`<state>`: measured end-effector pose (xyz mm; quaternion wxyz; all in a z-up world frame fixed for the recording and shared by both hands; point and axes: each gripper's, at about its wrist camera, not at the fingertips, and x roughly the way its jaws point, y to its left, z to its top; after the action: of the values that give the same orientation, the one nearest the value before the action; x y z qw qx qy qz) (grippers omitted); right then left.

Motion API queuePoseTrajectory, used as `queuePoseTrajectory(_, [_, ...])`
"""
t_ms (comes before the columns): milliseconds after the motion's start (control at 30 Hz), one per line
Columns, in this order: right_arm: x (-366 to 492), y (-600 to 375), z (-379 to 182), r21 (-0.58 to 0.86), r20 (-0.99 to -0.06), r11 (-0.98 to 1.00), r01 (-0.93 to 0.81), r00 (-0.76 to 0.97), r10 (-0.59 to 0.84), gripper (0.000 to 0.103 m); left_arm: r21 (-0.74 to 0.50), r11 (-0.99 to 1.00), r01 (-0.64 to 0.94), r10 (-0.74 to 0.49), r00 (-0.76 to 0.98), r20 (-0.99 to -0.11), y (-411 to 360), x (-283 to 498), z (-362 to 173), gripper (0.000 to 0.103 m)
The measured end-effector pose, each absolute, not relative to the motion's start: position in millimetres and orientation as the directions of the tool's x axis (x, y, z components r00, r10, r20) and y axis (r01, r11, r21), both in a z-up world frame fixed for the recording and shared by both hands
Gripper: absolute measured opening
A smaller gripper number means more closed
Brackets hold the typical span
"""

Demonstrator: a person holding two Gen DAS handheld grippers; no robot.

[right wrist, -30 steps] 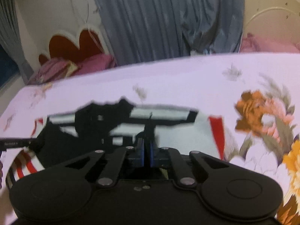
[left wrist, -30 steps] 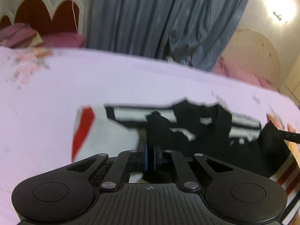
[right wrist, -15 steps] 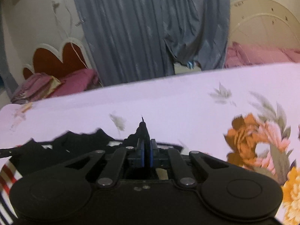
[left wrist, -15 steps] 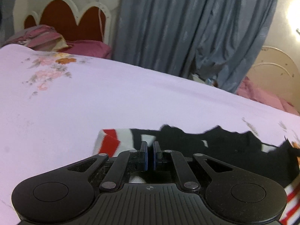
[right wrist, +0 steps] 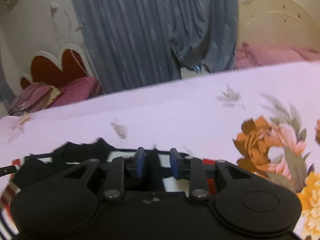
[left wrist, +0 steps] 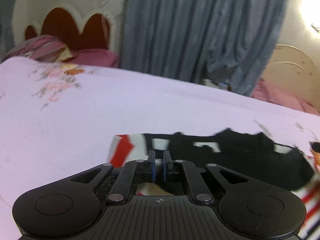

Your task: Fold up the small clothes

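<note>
A small black, white and red striped garment (left wrist: 230, 156) lies spread on the lilac bed sheet (left wrist: 140, 104). My left gripper (left wrist: 159, 158) is low over the garment's near white and red edge. Its blue pads are almost together, with the thin edge caught between them. In the right wrist view the same garment (right wrist: 80, 154) runs off to the left. There my right gripper (right wrist: 157, 158) is opening. A dark strip of the cloth lies between its blue pads (right wrist: 141, 161), and neither pad presses on it.
The sheet carries a big orange and pink flower print (right wrist: 270, 140) at the right. Behind the bed hang grey-blue curtains (left wrist: 200, 30). A scalloped red headboard (left wrist: 76, 28) with pink pillows (left wrist: 96, 58) stands at the left, and a cream headboard (left wrist: 290, 70) at the right.
The lifted fold of the garment has come down and now lies flat on the sheet. Both cameras have tipped up a little. The right jaws have parted; the left ones look unchanged.
</note>
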<state>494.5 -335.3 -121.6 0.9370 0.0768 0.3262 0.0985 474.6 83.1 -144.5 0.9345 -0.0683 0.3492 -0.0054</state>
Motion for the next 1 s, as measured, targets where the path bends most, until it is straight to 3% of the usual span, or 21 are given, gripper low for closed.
queuePoseTrajectory(267, [469.6,-274.1,-142.4,0.149,-0.648,0.934,-0.324,0.682,0.34,0.026,-0.103,0.988,0.118,-0.156,0.708,-0.689,34.0,460.3,-155.5,0.005])
queuePoseTrajectory(400, [465.3,-266.5,-165.0,0.001,-0.687,0.95,-0.311,0.69,0.227,0.024,-0.07,0.996,0.06,-0.092,0.701,-0.707,42.6,454.5,-174.1,0.004])
queuePoseTrajectory(500, [464.5,-285.7,-171.2,-0.034,-0.668,0.958,-0.286,0.719,0.192,0.023,-0.067,0.997,0.041,-0.076,0.709,-0.701,52.8,450.0,-175.2,0.004])
queuePoseTrajectory(633, [464.3,-296.5,-168.1,-0.025,-0.668,0.97,-0.242,0.726,0.164,0.019,-0.064,0.998,0.016,-0.057,0.695,-0.717,56.8,445.8,-169.5,0.004])
queuePoseTrajectory(700, [460.5,-290.9,-162.1,-0.007,-0.675,0.975,-0.223,0.72,0.16,0.024,-0.081,0.997,0.008,-0.064,0.691,-0.72,56.1,440.4,-161.8,0.005])
queuePoseTrajectory(733, [455.1,-287.6,-159.0,0.032,-0.669,0.971,-0.236,0.717,0.197,0.03,-0.092,0.996,0.022,-0.081,0.694,-0.716,52.9,435.3,-157.0,0.005])
queuePoseTrajectory(1000, [416.9,-240.3,-147.7,0.128,-0.668,0.93,-0.345,0.663,0.339,0.029,-0.137,0.982,0.129,-0.188,0.656,-0.731,17.1,406.4,-150.7,0.005])
